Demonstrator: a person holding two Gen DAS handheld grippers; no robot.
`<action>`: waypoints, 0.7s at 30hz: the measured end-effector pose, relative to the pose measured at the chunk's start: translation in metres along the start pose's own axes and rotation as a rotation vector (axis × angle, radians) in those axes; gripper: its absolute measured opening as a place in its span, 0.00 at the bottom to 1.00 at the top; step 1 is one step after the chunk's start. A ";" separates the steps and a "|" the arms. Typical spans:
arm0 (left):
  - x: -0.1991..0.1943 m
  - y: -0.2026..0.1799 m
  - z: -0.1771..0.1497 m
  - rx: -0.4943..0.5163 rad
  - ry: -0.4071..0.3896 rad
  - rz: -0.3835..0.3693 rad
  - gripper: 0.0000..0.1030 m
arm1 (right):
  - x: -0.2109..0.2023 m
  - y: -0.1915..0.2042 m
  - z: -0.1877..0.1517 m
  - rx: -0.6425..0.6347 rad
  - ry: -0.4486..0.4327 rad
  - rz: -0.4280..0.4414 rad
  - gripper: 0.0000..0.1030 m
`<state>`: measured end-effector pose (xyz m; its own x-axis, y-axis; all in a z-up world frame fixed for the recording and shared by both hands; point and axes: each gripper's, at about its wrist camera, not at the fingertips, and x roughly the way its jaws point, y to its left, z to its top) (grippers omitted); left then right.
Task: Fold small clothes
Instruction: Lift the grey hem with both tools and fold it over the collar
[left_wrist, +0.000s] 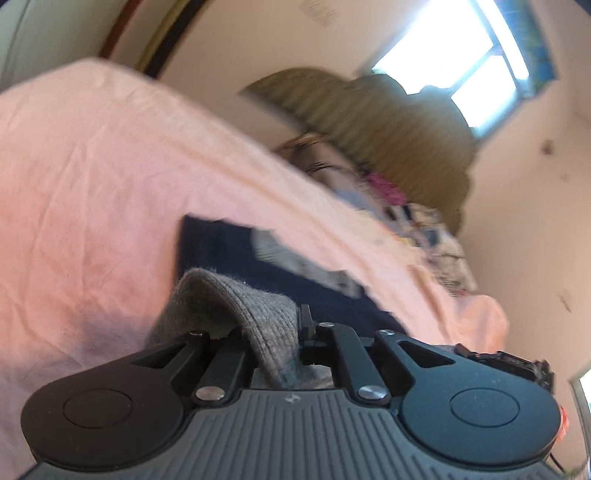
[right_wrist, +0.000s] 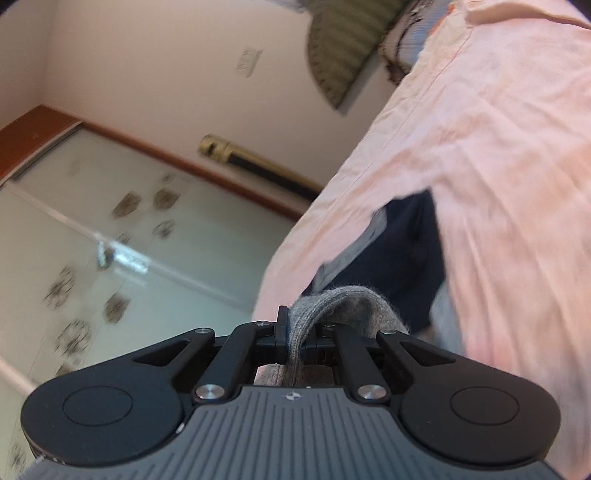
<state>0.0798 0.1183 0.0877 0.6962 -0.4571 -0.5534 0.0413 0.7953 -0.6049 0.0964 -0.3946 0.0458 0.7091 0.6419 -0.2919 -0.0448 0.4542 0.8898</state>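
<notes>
**Q:** What are your claws gripping, and where is it?

**A:** I am holding a grey knitted garment (left_wrist: 236, 314) in both. My left claw (left_wrist: 275, 328) is clamped shut on one bunched edge of it, and my right claw (right_wrist: 301, 332) is pinching another fold of the same grey knit (right_wrist: 332, 306). It is hanging just above a pink bedsheet (left_wrist: 92, 177).

**Q:** What edges and open room are around you?

**A:** A dark navy cloth (left_wrist: 221, 251) is lying flat on the sheet just beyond the knit. The bed's edge (right_wrist: 332, 177) is running diagonally past my right claw, with pale tiled floor (right_wrist: 129, 240) lying open beside it. Past my left claw, a heap of mixed clothes (left_wrist: 424, 229) is crowding the bed's far side, below a bright window (left_wrist: 454, 62).

**Q:** And your pose?

**A:** Both claws are pointing forward and slightly downward; both views are tilted and blurred.
</notes>
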 end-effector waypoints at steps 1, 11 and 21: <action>0.013 0.006 0.001 -0.036 0.032 0.061 0.10 | 0.013 -0.011 0.005 0.049 -0.033 -0.044 0.19; -0.092 0.043 -0.039 -0.033 -0.274 0.004 0.90 | -0.024 -0.022 -0.032 -0.153 -0.071 -0.164 0.96; -0.093 0.066 -0.143 -0.300 -0.137 0.050 0.91 | -0.089 -0.028 -0.098 -0.141 0.025 -0.186 0.92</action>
<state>-0.0853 0.1563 0.0176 0.7828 -0.3464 -0.5170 -0.1941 0.6534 -0.7317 -0.0344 -0.4035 0.0127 0.6968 0.5533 -0.4564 -0.0141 0.6468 0.7626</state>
